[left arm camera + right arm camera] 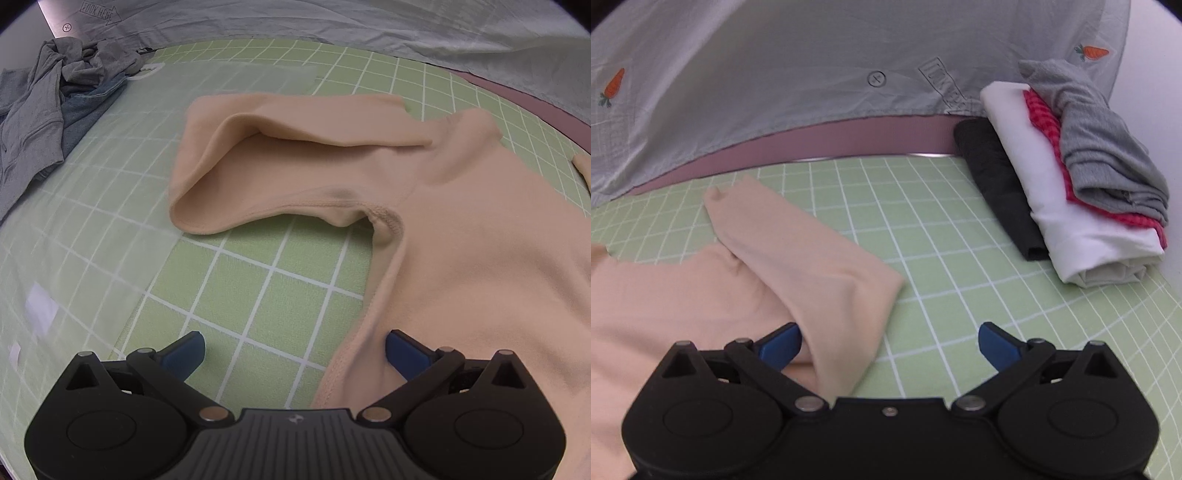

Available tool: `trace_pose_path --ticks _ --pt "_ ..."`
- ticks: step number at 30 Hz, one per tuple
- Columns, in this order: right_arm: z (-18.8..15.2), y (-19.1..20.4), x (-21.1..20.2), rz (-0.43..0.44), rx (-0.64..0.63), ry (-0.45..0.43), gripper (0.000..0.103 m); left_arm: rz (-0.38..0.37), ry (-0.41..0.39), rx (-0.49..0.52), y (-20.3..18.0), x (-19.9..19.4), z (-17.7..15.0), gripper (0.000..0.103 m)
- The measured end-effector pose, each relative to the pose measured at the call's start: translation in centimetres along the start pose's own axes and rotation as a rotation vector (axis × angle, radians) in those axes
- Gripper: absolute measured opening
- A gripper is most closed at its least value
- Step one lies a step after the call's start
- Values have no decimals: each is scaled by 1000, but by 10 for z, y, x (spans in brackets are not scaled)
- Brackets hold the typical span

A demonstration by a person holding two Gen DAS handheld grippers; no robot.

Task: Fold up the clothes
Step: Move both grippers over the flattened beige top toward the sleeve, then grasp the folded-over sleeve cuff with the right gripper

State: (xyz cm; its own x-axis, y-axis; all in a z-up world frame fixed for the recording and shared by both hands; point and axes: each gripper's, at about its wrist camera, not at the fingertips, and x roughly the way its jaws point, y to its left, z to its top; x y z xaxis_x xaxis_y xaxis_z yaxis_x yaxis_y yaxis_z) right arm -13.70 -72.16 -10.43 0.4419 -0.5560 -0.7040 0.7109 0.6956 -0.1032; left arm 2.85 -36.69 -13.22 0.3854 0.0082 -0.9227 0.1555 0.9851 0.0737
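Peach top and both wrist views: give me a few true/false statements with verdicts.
1. The left gripper is clamped on the peach long-sleeved top. False: its jaws stand wide, nothing pinched.
2. The folded stack has a grey garment on top. True.
3. The top's sleeve lies doubled over. True.
4. The grid mat is blue. False: green with white lines.
5. The right gripper is shut. False: open, with the other sleeve lying by one finger.
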Motion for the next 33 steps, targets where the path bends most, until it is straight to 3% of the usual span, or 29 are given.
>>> trace_pose_path --ticks 4,7,8,9,11,12,14,17,19,21,23,25,27,29,33 --pt "19 30 21 45 -133 -19 102 -7 -1 -3 1 1 0 103" --pt "23 47 39 61 -233 3 82 -18 4 -12 3 3 1 103" --pt "24 51 45 76 -251 21 68 -24 6 -17 4 4 1 103" --pt "24 54 50 92 -265 37 44 -30 9 -22 5 4 1 103" --pt "25 42 48 134 -186 26 14 -38 13 -31 7 5 0 103" --pt "25 34 43 144 -139 9 8 -41 14 -35 7 5 0 103" --pt "26 18 32 134 -56 -31 5 -41 14 -36 7 5 1 103" --pt "25 -14 4 50 40 -95 5 -39 12 -31 6 5 1 103" --pt "17 -37 -10 -20 96 -89 5 -40 14 -33 6 5 1 103" --pt "1 -50 -10 -88 76 -19 10 -42 16 -37 7 5 0 103" --pt "-18 -53 -4 -122 24 59 16 -41 17 -33 7 5 1 103" --pt "-30 -48 -2 -124 -19 110 30 -37 18 -26 7 5 2 103" --pt "-31 -36 -8 -128 -68 87 46 -33 17 -24 7 5 1 103" --pt "-26 -17 -10 -127 -171 51 54 -30 15 -26 7 5 1 103" --pt "-15 29 5 -122 -449 3 57 -28 16 -32 7 5 0 103"
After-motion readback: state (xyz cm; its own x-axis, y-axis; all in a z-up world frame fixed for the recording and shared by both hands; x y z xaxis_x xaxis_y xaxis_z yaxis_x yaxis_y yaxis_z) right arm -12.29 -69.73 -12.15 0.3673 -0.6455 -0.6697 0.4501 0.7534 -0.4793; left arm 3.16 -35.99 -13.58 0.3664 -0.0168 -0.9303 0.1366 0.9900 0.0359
